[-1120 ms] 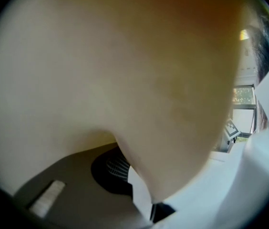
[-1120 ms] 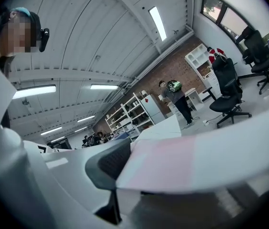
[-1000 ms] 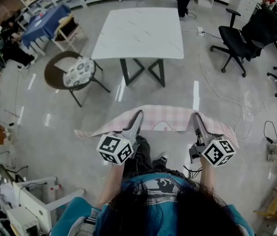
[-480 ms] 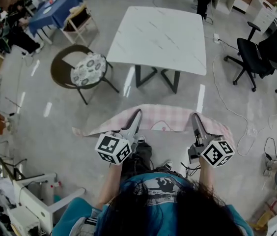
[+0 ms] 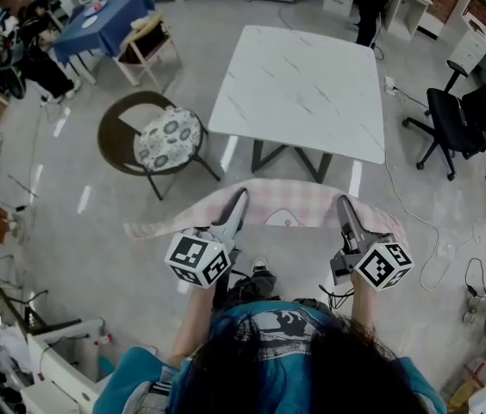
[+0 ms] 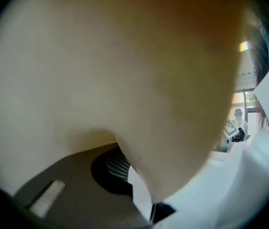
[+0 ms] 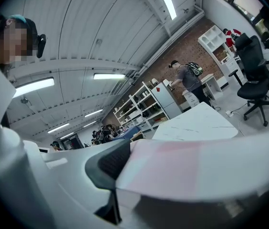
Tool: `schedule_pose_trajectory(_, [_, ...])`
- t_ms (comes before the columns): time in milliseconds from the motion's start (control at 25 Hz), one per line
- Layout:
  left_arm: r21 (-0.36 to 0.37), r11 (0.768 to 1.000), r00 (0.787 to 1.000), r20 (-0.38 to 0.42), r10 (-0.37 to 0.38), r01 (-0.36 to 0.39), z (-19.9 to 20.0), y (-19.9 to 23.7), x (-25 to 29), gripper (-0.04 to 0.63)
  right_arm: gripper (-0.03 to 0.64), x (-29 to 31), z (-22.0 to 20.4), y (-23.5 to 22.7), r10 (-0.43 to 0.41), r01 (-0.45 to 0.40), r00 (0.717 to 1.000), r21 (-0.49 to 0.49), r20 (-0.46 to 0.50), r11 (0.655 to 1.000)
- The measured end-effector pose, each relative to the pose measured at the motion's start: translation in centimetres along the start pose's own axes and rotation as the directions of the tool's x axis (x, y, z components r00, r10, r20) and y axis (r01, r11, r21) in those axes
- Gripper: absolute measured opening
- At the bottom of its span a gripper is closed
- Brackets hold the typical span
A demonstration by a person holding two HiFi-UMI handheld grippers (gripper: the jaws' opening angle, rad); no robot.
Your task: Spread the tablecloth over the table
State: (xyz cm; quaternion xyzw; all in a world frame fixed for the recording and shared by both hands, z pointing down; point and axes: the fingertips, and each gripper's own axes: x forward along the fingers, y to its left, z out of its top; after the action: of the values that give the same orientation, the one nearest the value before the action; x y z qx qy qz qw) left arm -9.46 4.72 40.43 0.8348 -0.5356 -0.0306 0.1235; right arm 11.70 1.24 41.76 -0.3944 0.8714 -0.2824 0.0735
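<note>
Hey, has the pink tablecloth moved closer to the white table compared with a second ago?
Yes. The tablecloth has come toward the white table; the gap between its far edge and the table's near edge has narrowed.

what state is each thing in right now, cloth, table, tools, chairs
tablecloth, off the table, held up in the air, stretched between the two tools
table, top bare, not covered yet
left tool, shut on the tablecloth
right tool, shut on the tablecloth
round chair, empty, standing left of the table
cushion, lying on the round chair's seat
office chair, empty, right of the table
</note>
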Motion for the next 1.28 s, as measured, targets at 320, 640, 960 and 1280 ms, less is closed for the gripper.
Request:
schedule_pose_trajectory(320, [0.068, 0.998, 0.998, 0.067, -0.011, 0.007, 4.2, 5.0, 0.7, 0.071, 0.066, 6.1, 2.1, 2.7, 0.064, -0.063, 0.998, -0.058, 0.010, 0.996])
schedule_pose_trajectory(640, [0.126, 0.992, 0.990, 0.137, -0.024, 0.007, 9.2, 8.3, 3.1, 0.072, 0.069, 11.2, 6.9, 4.7, 0.139, -0.134, 0.990, -0.141, 0.026, 0.981])
schedule_pose_trajectory(960, [0.181, 0.983, 0.974, 0.216, -0.070, 0.030, 16.0, 10.3, 8.4, 0.075, 0.070, 15.8, 15.1, 5.4, 0.210, -0.184, 0.974, -0.236, 0.091, 0.954])
schedule_pose_trajectory(1280, [0.243, 0.970, 0.956, 0.286, -0.071, -0.001, 21.9, 13.1, 15.5, 0.074, 0.074, 23.0, 23.0, 3.8, 0.315, -0.277, 0.945, -0.291, 0.089, 0.916])
